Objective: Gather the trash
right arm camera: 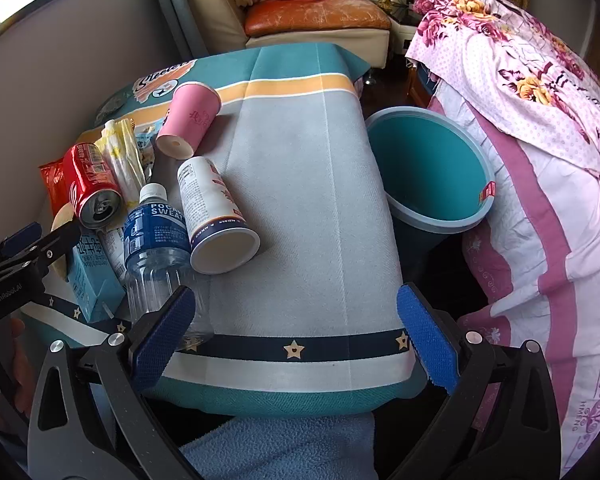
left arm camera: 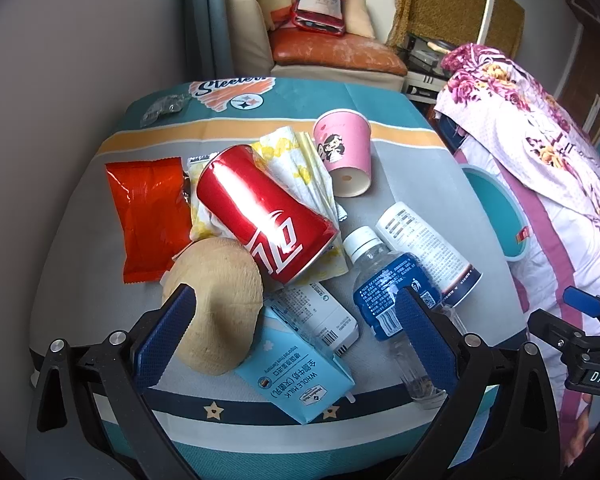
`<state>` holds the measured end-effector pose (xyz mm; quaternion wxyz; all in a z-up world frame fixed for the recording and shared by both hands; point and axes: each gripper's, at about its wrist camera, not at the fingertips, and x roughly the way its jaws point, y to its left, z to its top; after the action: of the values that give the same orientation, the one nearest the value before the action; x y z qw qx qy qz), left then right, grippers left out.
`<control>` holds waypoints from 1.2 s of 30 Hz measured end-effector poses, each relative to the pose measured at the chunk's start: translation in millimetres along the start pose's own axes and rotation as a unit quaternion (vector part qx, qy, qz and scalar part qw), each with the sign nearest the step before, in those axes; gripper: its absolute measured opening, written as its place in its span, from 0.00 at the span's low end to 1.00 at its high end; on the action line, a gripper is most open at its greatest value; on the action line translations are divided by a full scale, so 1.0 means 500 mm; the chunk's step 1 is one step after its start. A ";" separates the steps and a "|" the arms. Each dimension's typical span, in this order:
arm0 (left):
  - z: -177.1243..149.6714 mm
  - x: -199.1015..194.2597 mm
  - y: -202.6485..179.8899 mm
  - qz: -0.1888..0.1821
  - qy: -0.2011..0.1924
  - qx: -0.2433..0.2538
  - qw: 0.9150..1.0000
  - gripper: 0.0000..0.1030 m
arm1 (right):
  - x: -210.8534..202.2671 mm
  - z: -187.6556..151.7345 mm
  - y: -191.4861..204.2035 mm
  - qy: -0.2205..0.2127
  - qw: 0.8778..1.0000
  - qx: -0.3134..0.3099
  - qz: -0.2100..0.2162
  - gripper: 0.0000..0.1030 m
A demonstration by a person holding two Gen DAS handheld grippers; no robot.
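Trash lies piled on the left of a cloth-covered table [right arm camera: 300,200]: a red can [left arm camera: 260,212], an orange snack wrapper [left arm camera: 148,216], a pink paper cup [left arm camera: 344,152], a crumpled napkin [left arm camera: 296,160], a white cup [left arm camera: 428,248], a blue-labelled bottle [left arm camera: 392,292], a light blue milk carton [left arm camera: 296,368] and a tan round piece [left arm camera: 220,308]. My left gripper [left arm camera: 296,332] hangs open above the carton, holding nothing. My right gripper [right arm camera: 296,336] stands open over the bare front edge of the cloth, right of the bottle [right arm camera: 156,240].
A teal bin [right arm camera: 420,168] leans against the table's right edge. A bed with a pink flowered cover [right arm camera: 520,120] lies just beyond it. A sofa [right arm camera: 320,20] stands behind the table, and a grey wall [left arm camera: 80,60] runs along the left.
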<state>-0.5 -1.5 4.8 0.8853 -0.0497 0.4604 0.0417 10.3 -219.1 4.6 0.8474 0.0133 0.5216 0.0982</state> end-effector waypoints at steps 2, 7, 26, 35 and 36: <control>-0.004 0.007 0.004 -0.001 0.001 -0.001 1.000 0.97 | 0.000 0.001 0.001 0.000 1.000 0.000 0.001 0.94; -0.004 0.013 0.009 0.001 0.001 -0.001 1.000 0.97 | 0.002 0.005 0.005 0.003 1.000 -0.003 0.003 0.94; -0.003 0.022 0.008 0.002 0.009 0.002 1.000 0.97 | 0.001 0.013 0.010 0.006 1.000 -0.006 0.003 0.94; -0.003 0.020 0.005 0.003 0.009 0.001 1.000 0.97 | 0.001 0.019 0.019 0.007 1.000 -0.010 0.005 0.94; -0.004 0.021 0.004 0.003 0.009 0.002 1.000 0.97 | 0.001 0.019 0.019 0.007 1.000 -0.010 0.006 0.94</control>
<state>3.4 0.4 -4.9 0.8812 -0.0474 0.4685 0.0428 17.7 -208.8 9.6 0.8434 0.0068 0.5261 0.1085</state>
